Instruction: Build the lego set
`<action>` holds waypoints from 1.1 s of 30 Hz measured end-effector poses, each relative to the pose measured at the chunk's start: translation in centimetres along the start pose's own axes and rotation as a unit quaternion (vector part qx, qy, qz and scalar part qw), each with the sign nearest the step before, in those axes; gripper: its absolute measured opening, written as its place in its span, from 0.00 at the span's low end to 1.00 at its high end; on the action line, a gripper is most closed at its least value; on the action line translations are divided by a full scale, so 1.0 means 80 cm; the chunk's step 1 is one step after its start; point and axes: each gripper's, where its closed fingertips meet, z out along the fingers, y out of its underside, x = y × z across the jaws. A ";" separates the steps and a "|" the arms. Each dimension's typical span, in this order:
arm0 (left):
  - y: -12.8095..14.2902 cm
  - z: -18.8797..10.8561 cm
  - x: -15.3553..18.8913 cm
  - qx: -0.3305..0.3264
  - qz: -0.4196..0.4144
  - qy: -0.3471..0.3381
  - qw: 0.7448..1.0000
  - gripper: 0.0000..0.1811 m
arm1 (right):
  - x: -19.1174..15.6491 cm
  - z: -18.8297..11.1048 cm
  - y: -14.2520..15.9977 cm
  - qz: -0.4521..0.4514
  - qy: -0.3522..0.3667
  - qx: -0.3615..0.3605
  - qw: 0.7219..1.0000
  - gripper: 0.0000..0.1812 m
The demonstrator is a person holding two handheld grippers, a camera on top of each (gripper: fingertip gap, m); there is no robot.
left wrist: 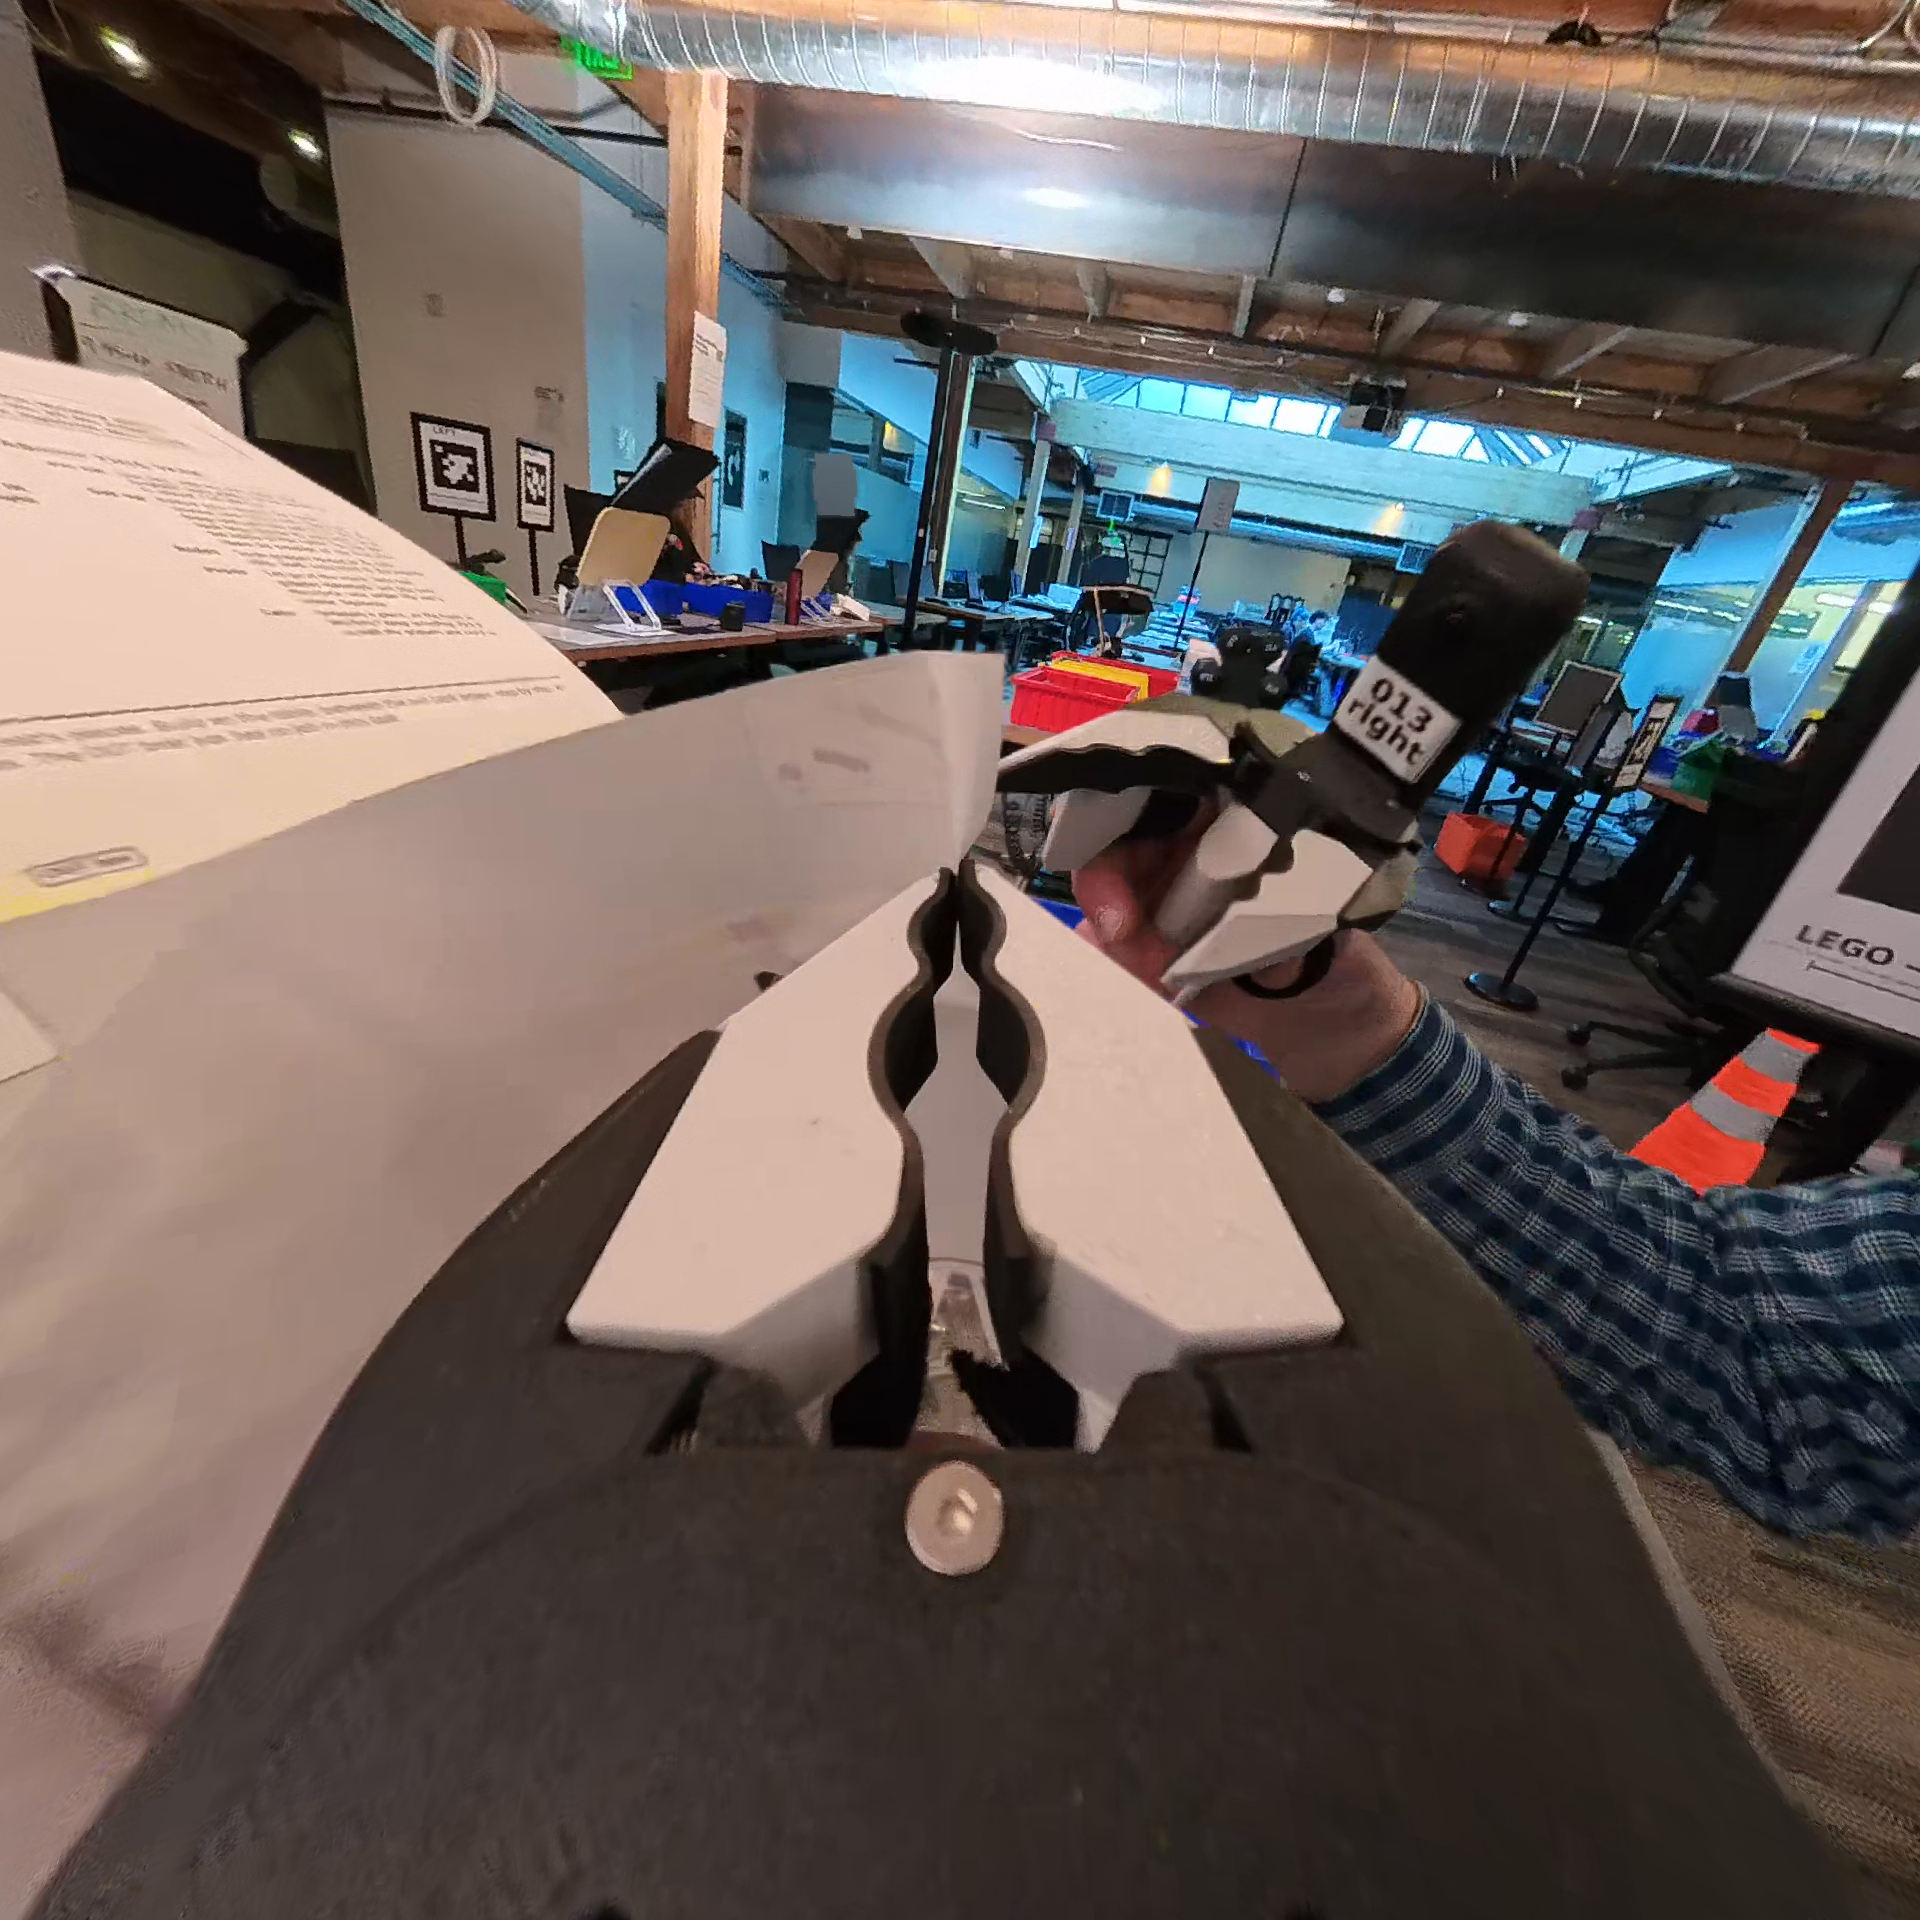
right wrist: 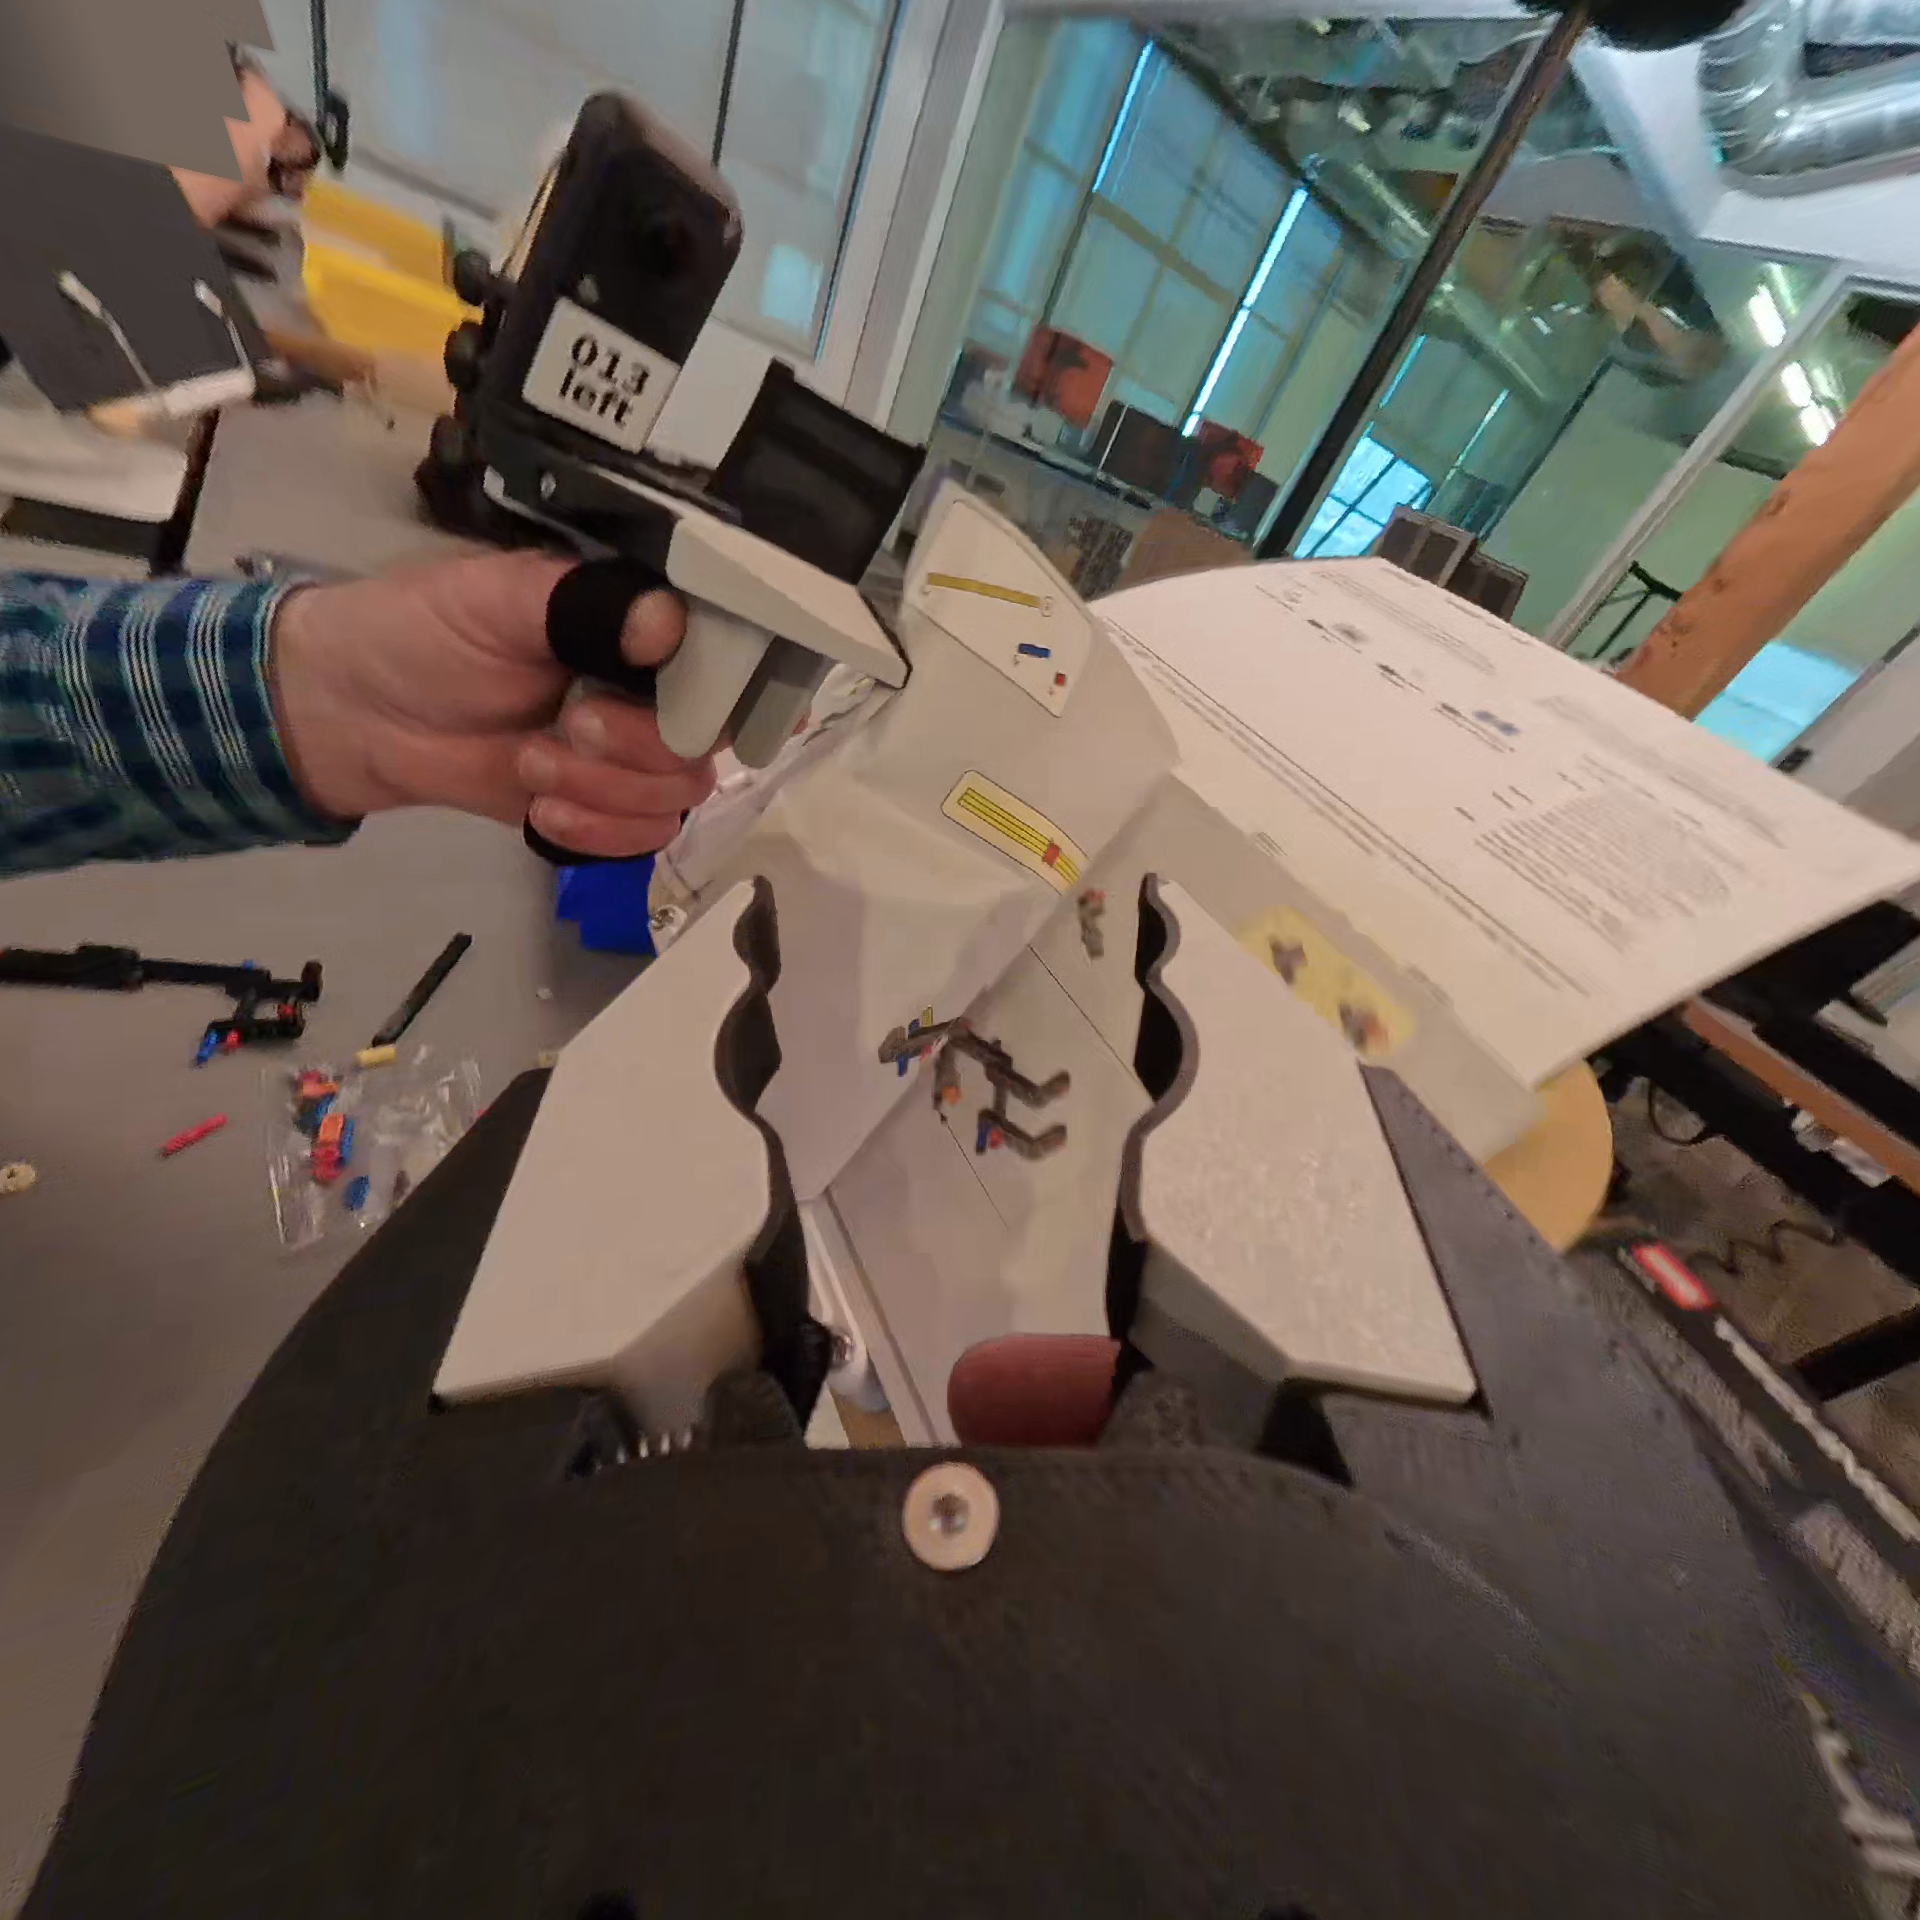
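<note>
Page-turning in the instruction booklet [right wrist: 935,831] is the step in hand, I judge, not building. The left gripper [left wrist: 954,894] has its fingers clamped on a page; the right gripper [right wrist: 956,935] has fingers apart around the booklet. Next: settle the page flat. Lego pieces [right wrist: 332,1132] lie far left on the bench [right wrist: 125,1299], blurred; the half-built assembly [right wrist: 249,1008] is hard to read.

Instruction booklet [right wrist: 977,831]: white pages with printed build diagrams, lifted, bent at the middle.
Partial build [right wrist: 260,1003]: black, lying far left on tabletop [right wrist: 156,1351].
Parts bag [right wrist: 364,1132]: clear, small coloured pieces, flat near build.
Loose red pin [right wrist: 193,1135]: left of bag.
</note>
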 end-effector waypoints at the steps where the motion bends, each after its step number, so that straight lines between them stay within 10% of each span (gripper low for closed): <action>1: -0.005 -0.009 0.002 0.001 0.002 0.000 1.000 0.00 | -0.007 0.009 -0.005 -0.023 -0.008 -0.013 1.000 0.39; 13: -0.027 -0.119 0.015 -0.066 0.022 0.068 0.995 0.00 | -0.043 0.161 -0.089 -0.161 -0.311 -0.125 0.928 0.43; 20: -0.030 -0.164 -0.020 -0.074 0.030 0.037 0.996 0.00 | -0.096 0.196 -0.057 -0.094 -0.499 -0.257 0.823 0.00; 25: -0.025 -0.216 -0.061 -0.057 0.027 -0.050 0.997 0.21 | -0.076 0.202 -0.067 -0.061 -0.494 -0.238 0.834 0.00; 33: 0.093 -0.212 -0.098 -0.097 -0.157 -0.168 0.968 0.39 | 0.011 0.213 -0.123 0.036 -0.414 -0.095 0.905 0.00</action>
